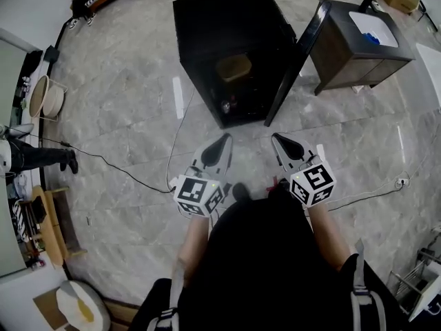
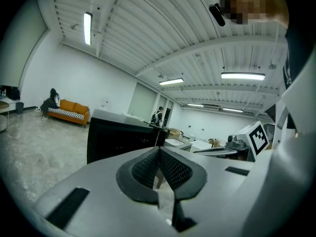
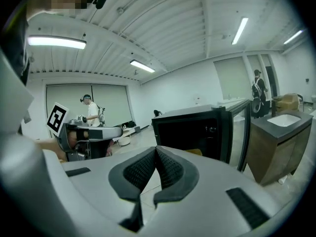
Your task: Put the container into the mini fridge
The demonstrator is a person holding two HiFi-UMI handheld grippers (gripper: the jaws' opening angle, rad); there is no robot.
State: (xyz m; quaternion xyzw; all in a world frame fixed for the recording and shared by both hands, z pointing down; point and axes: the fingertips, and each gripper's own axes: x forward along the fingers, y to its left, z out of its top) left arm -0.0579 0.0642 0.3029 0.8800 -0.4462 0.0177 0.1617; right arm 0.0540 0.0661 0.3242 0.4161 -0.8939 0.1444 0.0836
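Note:
The black mini fridge [image 1: 231,19] stands on the floor ahead with its door [image 1: 296,64] swung open to the right. A tan container [image 1: 233,67] sits on a shelf inside it and shows as a yellowish edge [image 3: 196,152] in the right gripper view. A small object [image 1: 226,105] lies at the bottom of the fridge. My left gripper [image 1: 223,141] and right gripper [image 1: 278,141] hover side by side in front of the opening, a short way back from it. Both are shut with nothing between the pads [image 2: 170,169] [image 3: 170,167].
A dark cabinet with a white sink top [image 1: 365,40] stands right of the fridge door. A black cable [image 1: 117,167] runs across the grey floor at left. Wooden furniture [image 1: 48,219] lines the left edge. People stand far off [image 3: 258,90].

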